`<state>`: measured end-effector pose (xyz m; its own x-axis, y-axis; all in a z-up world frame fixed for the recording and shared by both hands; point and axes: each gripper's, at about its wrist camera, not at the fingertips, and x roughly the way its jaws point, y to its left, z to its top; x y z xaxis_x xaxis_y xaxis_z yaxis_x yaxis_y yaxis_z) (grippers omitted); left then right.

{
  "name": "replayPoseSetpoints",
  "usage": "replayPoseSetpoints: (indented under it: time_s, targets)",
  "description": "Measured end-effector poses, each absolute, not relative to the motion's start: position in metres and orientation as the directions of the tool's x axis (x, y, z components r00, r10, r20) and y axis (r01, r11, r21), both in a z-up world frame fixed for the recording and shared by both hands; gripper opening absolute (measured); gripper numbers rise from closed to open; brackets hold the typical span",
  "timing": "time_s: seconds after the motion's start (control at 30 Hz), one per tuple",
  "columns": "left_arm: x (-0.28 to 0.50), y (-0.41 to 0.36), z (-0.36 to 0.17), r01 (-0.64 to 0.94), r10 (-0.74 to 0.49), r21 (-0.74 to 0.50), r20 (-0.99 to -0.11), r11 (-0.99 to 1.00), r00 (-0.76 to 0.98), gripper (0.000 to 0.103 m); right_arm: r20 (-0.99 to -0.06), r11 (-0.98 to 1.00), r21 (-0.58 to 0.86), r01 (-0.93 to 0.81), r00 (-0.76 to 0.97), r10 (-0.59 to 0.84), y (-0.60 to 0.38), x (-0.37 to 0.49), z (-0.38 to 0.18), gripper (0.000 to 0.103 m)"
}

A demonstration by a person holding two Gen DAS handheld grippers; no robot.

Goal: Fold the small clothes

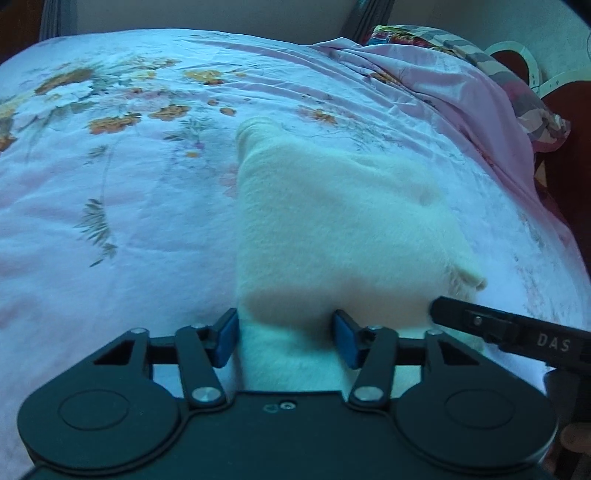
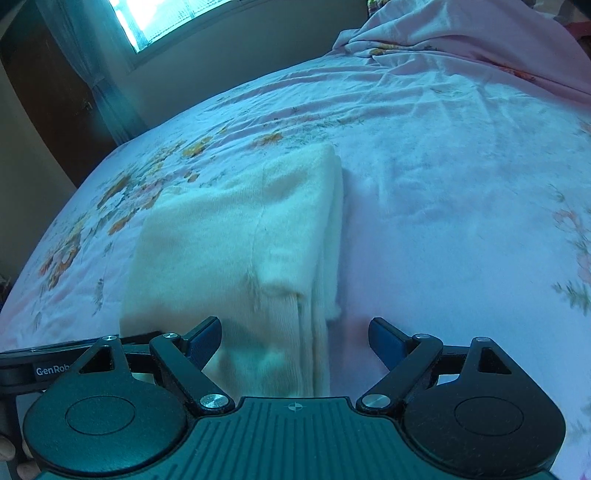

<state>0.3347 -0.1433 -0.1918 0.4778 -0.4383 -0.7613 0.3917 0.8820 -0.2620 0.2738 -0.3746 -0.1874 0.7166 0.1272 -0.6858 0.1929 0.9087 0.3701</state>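
A cream fleecy garment (image 1: pixel 332 221) lies folded on the flowered bed sheet (image 1: pixel 110 221). My left gripper (image 1: pixel 286 338) sits low over its near edge. The blue pads (image 1: pixel 225 338) stand apart, with the flat cloth filling the gap between them, and it is not pinched. In the right wrist view the same garment (image 2: pixel 240 240) shows its stacked right edge. My right gripper (image 2: pixel 295 339) straddles that edge. It is open, with its left pad over the cloth and its right pad above the bare sheet (image 2: pixel 443 184). The right gripper's finger (image 1: pixel 480 325) reaches in beside the garment's near right corner.
Crumpled pink bedding (image 1: pixel 461 85) and a patterned pillow (image 1: pixel 406 37) pile up at the bed's far right. A window (image 2: pixel 166 18), a curtain (image 2: pixel 85 55) and a dark wooden door (image 2: pixel 48 92) stand beyond the bed's left side.
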Motion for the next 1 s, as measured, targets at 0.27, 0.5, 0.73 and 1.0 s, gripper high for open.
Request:
replayPoseSetpoints:
  time_s: [0.27, 0.5, 0.73, 1.0]
  targets:
    - [0.34, -0.133, -0.192, 0.394, -0.5, -0.336, -0.732, 0.856, 0.462, 0.038, -0.665, 0.866, 0.466, 0.182, 0.718, 0.207, -0.386, 0.284, -0.192, 0.049]
    - [0.349, -0.143, -0.198, 0.376, -0.486, -0.335, -0.749, 0.864, 0.45, 0.049, -0.642, 0.804, 0.558, 0.205, 0.721, 0.262, -0.391, 0.297, -0.198, 0.066]
    - [0.337, -0.136, -0.186, 0.398, -0.472, -0.296, -0.736, 0.869, 0.485, 0.046, -0.668, 0.863, 0.48, 0.157, 0.704, 0.243, -0.382, 0.289, -0.192, 0.068]
    - [0.381, -0.141, -0.186, 0.331, -0.48, -0.357, -0.743, 0.873, 0.465, 0.054, -0.616, 0.759, 0.614, 0.217, 0.733, 0.289, -0.409, 0.305, -0.194, 0.076]
